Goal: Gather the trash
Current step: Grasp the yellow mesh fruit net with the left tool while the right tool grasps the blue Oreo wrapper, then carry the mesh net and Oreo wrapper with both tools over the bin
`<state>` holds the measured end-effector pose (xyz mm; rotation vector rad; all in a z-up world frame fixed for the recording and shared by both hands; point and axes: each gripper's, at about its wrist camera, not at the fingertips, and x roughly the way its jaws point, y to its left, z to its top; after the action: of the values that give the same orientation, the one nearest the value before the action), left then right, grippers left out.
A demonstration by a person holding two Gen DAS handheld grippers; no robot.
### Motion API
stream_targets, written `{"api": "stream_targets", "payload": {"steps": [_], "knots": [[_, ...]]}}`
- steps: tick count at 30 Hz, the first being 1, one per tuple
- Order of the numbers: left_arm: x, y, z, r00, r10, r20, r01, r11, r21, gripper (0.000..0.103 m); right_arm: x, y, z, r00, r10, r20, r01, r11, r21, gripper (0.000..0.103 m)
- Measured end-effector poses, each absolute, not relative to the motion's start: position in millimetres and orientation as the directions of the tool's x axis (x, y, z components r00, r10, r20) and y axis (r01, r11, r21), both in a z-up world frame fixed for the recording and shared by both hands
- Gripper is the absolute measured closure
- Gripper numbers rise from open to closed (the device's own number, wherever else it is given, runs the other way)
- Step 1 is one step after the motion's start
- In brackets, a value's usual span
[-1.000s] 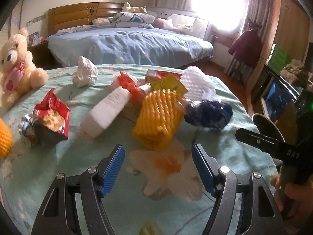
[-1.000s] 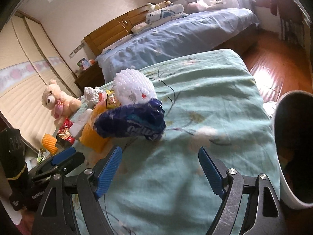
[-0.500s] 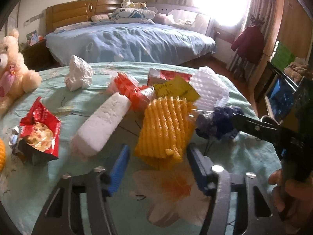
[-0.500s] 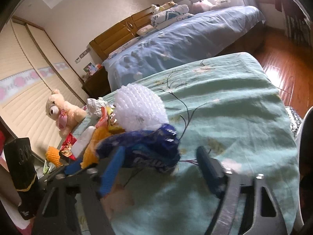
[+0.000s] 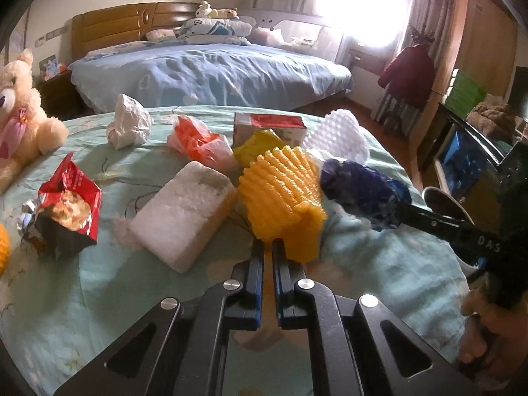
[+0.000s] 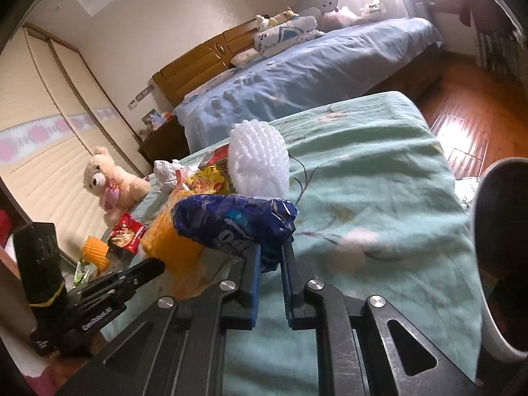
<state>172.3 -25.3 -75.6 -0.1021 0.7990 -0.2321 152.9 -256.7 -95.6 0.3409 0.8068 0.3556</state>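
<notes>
Left tongs (image 5: 267,244) pinching yellow foam net (image 5: 280,198), right tongs (image 6: 268,254) pinching blue wrapper (image 6: 231,221)

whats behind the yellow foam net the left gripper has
Behind the yellow foam net sit a yellow wrapper and a red and white box. The net covers their lower parts, so what lies beneath stays hidden.
</notes>
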Motion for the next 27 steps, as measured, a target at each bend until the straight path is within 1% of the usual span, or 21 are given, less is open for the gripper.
{"api": "stream_targets", "payload": {"steps": [11, 27], "knots": [[148.6, -35.1, -70.0, 0.682, -0.265, -0.682, 0.212, 0.964, -0.162, 0.1, 104.0, -298.7, -83.8, 0.702, 0.37, -0.608, -0.092, 0.895, 0.437, 0.092], [124.1, -82.0, -53.7, 0.68, -0.36, -0.639, 0.357, 0.923, -0.14, 0.102, 70.9, -353.7, -76.0, 0.76, 0.277, -0.588, 0.019, 0.895, 0.446, 0.092]]}}
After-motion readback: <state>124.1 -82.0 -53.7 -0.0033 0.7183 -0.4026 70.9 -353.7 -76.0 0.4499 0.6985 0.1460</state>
